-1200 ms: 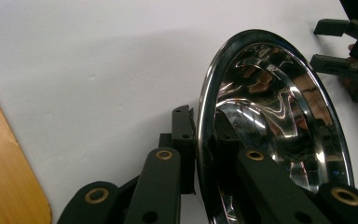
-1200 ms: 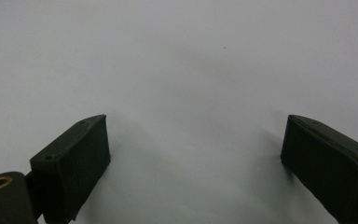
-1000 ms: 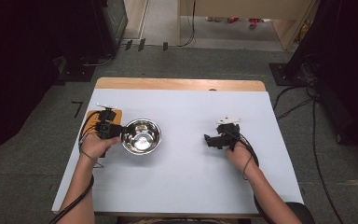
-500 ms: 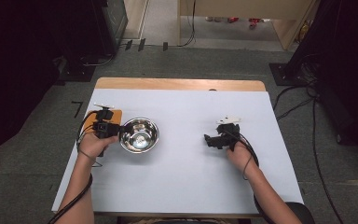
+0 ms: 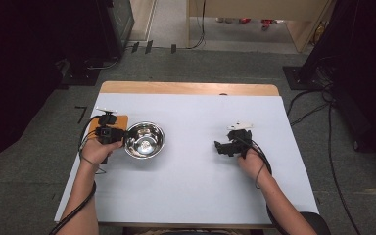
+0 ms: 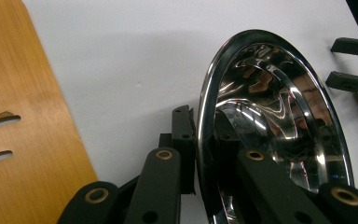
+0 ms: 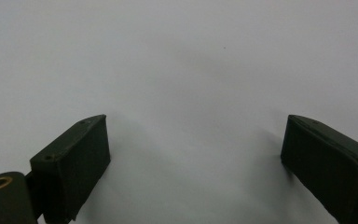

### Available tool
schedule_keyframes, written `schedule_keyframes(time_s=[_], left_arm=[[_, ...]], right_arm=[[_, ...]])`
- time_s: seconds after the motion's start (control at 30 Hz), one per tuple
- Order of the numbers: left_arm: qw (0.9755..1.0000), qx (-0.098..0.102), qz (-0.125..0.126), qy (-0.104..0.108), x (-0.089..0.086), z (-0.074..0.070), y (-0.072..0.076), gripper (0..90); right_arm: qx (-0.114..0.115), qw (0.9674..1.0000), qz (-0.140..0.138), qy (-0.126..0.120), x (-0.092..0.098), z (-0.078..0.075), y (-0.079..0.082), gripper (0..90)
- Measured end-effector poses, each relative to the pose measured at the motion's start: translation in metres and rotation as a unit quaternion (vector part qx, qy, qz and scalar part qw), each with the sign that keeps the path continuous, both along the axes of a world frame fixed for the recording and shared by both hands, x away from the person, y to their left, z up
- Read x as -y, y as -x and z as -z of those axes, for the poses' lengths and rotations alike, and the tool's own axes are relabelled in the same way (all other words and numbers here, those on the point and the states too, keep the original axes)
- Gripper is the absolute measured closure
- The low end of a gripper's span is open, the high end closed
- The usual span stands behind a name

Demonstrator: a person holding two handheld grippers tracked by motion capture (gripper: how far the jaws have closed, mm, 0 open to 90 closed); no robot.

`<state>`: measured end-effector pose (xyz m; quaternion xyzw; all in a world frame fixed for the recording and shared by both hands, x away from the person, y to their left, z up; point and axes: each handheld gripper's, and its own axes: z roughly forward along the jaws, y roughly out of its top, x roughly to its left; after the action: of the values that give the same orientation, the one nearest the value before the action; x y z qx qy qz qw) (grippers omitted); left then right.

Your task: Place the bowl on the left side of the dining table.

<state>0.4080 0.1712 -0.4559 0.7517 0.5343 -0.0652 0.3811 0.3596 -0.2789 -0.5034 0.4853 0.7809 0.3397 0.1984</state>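
Note:
A shiny steel bowl [image 5: 145, 140] sits on the left half of the white table [image 5: 200, 196]. My left gripper [image 5: 122, 133] is shut on the bowl's left rim. In the left gripper view, one jaw is outside the rim and the other inside the bowl [image 6: 279, 107], with the left gripper [image 6: 204, 128] pinching the wall. My right gripper [image 5: 219, 147] rests on the table to the right, pointing left toward the bowl. Its jaws are wide apart with only bare white surface between them, so the right gripper [image 7: 193, 144] is open. The right gripper's fingertips [image 6: 352, 45] also appear beyond the bowl.
An orange wooden board [image 5: 119, 120] with slots lies under and behind my left hand, next to the bowl; it is the board [image 6: 23, 116] at the left of the left gripper view. A wooden strip [image 5: 186, 88] borders the table's far edge. Cables trail from both grippers.
My left gripper and the bowl it holds have shifted slightly to the left. The right gripper has stayed still.

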Motion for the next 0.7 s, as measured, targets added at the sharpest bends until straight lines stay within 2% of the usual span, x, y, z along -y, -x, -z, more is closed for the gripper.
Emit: schedule_keyframes(time_s=[0.7], left_arm=[[0.9998, 0.005, -0.016, -0.009, -0.013, -0.001, -0.007, 84.6]], right_arm=[[0.000, 1.0000, 0.000, 0.000, 0.000, 0.000, 0.000, 7.5]])
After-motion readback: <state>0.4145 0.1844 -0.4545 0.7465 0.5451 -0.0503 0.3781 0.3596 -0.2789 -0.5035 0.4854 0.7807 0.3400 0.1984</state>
